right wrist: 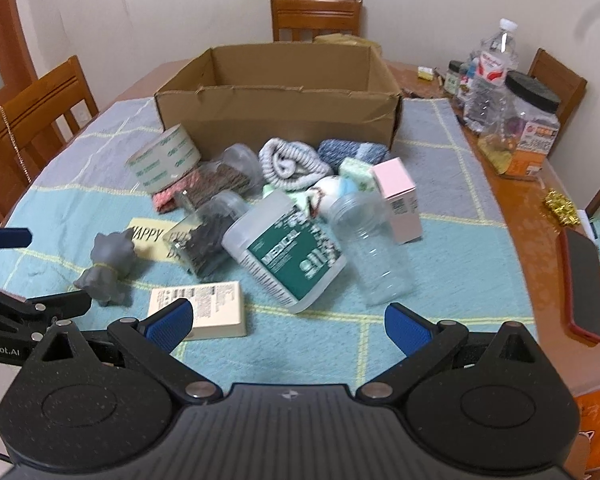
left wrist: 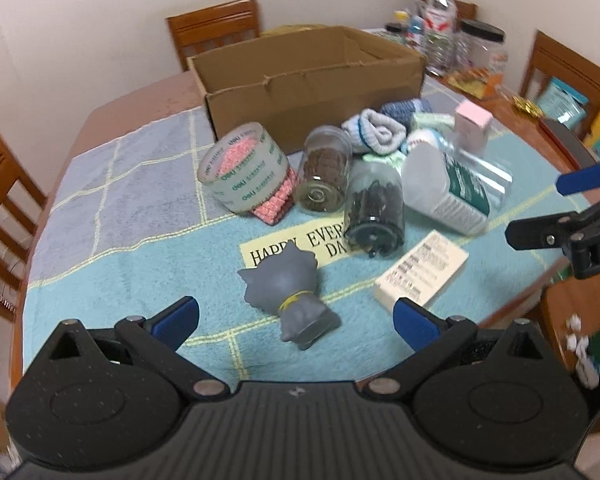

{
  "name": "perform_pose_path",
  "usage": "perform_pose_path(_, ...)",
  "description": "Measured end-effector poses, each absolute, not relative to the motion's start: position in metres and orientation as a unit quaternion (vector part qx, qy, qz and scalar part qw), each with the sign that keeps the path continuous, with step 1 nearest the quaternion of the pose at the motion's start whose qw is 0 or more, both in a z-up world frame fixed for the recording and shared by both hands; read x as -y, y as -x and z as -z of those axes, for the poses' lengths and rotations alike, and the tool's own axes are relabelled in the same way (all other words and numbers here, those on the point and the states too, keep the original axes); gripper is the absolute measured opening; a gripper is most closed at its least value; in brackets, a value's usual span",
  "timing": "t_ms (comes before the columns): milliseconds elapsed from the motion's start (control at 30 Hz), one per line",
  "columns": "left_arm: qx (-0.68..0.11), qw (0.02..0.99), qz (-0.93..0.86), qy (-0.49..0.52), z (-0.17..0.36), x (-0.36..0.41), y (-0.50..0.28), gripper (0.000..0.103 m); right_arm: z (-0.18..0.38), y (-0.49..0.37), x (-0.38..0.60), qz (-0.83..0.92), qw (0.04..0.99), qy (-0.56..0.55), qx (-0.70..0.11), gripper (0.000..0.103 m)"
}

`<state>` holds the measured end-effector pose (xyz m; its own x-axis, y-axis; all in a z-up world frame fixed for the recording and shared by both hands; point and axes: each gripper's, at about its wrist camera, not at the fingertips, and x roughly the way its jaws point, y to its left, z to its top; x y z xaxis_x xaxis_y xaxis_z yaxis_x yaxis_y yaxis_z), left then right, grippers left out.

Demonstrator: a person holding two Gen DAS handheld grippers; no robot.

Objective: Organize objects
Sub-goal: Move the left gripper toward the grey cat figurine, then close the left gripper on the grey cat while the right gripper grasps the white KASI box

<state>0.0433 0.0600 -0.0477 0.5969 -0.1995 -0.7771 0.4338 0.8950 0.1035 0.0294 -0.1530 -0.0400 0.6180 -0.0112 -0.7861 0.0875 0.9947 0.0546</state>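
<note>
Your left tool [left wrist: 296,322] hangs with its blue pads spread wide and nothing between them, just above the grey toy figure [left wrist: 290,294] lying on its side on the towel-covered surface [left wrist: 100,280]. Your right tool [right wrist: 288,326] is equally wide and empty, over the towel's near edge, with the cream printed box [right wrist: 202,308] touching or just behind its left pad.

The cardboard box [right wrist: 276,112] stands open at the far side of the towel; what you can see of its inside shows only bare walls. In front of it the clutter lies heaped:

- a roll of clear tape [left wrist: 246,168] leaning on a pink knitted piece [left wrist: 278,200];
- a glass jar of brown pellets [left wrist: 326,170], on its side;
- a second jar of dark bits [left wrist: 376,210], tipped, beside it;
- a white bottle with a green label [right wrist: 290,248], lying down;
- an empty clear plastic bottle [right wrist: 374,248], also down;
- a pink carton [right wrist: 398,200] upright behind it;
- rolled socks [right wrist: 292,164] nearest the cardboard box.
</note>
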Motion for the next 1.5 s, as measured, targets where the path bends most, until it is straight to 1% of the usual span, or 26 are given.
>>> perform_pose_path(233, -0.411, 0.863, 0.234, -0.178, 0.061, -0.073, -0.057, 0.102, 0.055, -0.039, 0.136, 0.012, 0.889, -0.052, -0.454, 0.103)
perform_pose_path(667, -0.385, 0.812, 0.359, -0.253, 0.090, -0.086, -0.086, 0.102, 0.084, -0.062, 0.108, 0.033, 0.873, -0.085, -0.480, 0.103)
perform_pose_path(933, -0.371, 0.776, 0.436, -0.266, 0.102, -0.090, -0.102, 0.102, 0.094, -0.065, 0.085, 0.021, 0.874, -0.061, -0.482, 0.103)
perform_pose_path(1067, -0.376, 0.765, 0.460, -0.247, 0.106, -0.093, -0.115, 0.102, 0.099, -0.067, 0.076, 0.024, 0.872, -0.047, -0.487, 0.103)
perform_pose_path(1200, -0.363, 0.755, 0.491, -0.240, 0.110, -0.093, -0.122, 0.100, 0.103, -0.067, 0.073, 0.030, 0.870, -0.044, -0.491, 0.103)
perform_pose_path(1267, -0.359, 0.746, 0.506, -0.243, 0.113, -0.092, -0.123, 0.098, 0.104, -0.067, 0.070, 0.033, 0.870, -0.036, -0.491, 0.103)
perform_pose_path(1333, -0.355, 0.737, 0.521, -0.244, 0.115, -0.091, -0.123, 0.089, 0.105, -0.067, 0.068, 0.035, 0.869, -0.026, -0.493, 0.103)
perform_pose_path(1467, -0.344, 0.734, 0.534, -0.242, 0.117, -0.089, -0.122, 0.082, 0.106, -0.068, 0.067, 0.037, 0.868, -0.021, -0.495, 0.103)
perform_pose_path(1500, -0.342, 0.736, 0.533, -0.240, 0.116, -0.090, -0.123, 0.079, 0.106, -0.068, 0.066, 0.039, 0.867, -0.021, -0.496, 0.103)
